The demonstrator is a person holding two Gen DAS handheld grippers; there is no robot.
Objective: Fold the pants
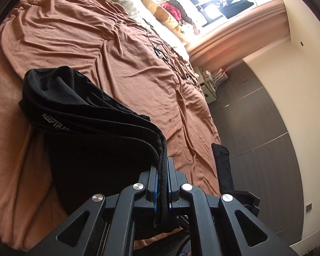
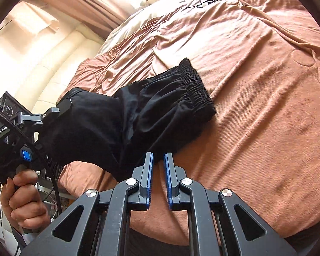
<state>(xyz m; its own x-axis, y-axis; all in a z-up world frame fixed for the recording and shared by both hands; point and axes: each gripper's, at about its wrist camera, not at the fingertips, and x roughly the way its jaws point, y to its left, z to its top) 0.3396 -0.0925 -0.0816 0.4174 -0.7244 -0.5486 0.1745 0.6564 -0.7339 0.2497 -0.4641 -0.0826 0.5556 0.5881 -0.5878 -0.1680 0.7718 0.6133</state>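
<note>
The black pants [image 1: 79, 128] hang folded over the brown bedspread [image 1: 117, 49], their white-lettered band curving toward my left gripper [image 1: 163, 183]. That gripper is shut on the bunched fabric edge, which runs down between its blue pads. In the right wrist view the pants [image 2: 138, 115] stretch from the left gripper [image 2: 61, 108] at left to the gathered waistband [image 2: 194, 85], which rests on the bed. My right gripper [image 2: 159, 160] has its jaws nearly together, with a corner of the pants pinched at the very tips. A hand [image 2: 25, 200] grips the left tool's handle.
Pillows and soft toys [image 1: 168, 10] line the head of the bed under a bright window. Thin black cables [image 1: 160, 51] lie on the bedspread. Grey floor [image 1: 256, 128] and a cream wall border the bed, with small boxes [image 1: 211, 79] beside it.
</note>
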